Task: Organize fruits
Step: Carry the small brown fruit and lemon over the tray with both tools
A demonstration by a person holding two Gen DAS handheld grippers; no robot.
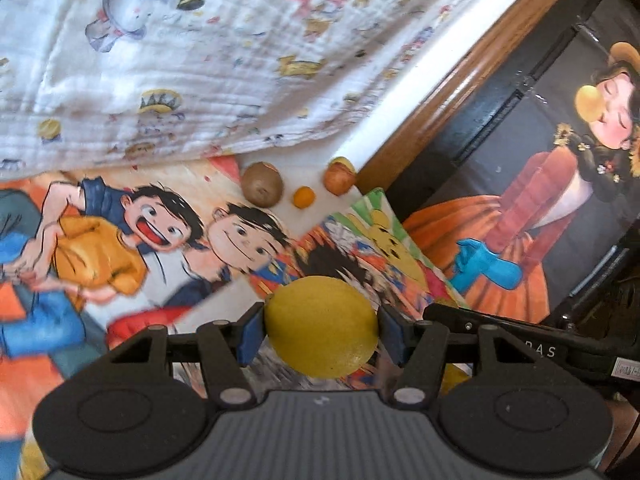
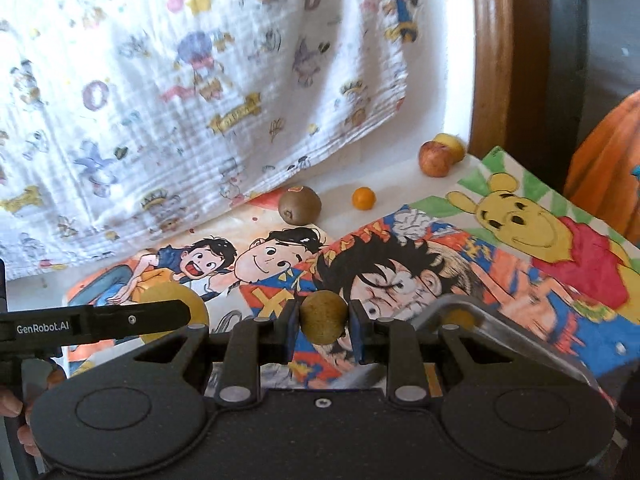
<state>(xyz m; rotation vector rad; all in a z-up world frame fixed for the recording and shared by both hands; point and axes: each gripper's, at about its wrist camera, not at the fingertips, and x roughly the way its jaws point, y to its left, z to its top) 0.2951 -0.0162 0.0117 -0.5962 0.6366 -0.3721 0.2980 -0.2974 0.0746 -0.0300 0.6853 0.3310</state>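
Observation:
My left gripper [image 1: 322, 330] is shut on a yellow lemon [image 1: 322, 326], held above the cartoon-printed cloth. Between the pads of my right gripper [image 2: 323, 318], which is shut on it, sits a small brownish round fruit [image 2: 323, 316]. Further back on the table lie a brown kiwi [image 1: 262, 189] [image 2: 299, 205], a small orange fruit [image 1: 304, 197] [image 2: 363, 198] and a reddish apple [image 1: 339, 178] [image 2: 435, 158] with a yellowish fruit [image 2: 453, 145] just behind it. In the right wrist view the left gripper's arm [image 2: 100, 322] crosses at left, the lemon [image 2: 176, 304] showing behind it.
A white cartoon-printed blanket [image 1: 180, 60] hangs behind the table. A brown wooden frame [image 1: 436, 92] and a dark poster of a figure in an orange skirt [image 1: 540, 208] stand at the right. A metal tray rim [image 2: 520, 336] lies under the right gripper, low right.

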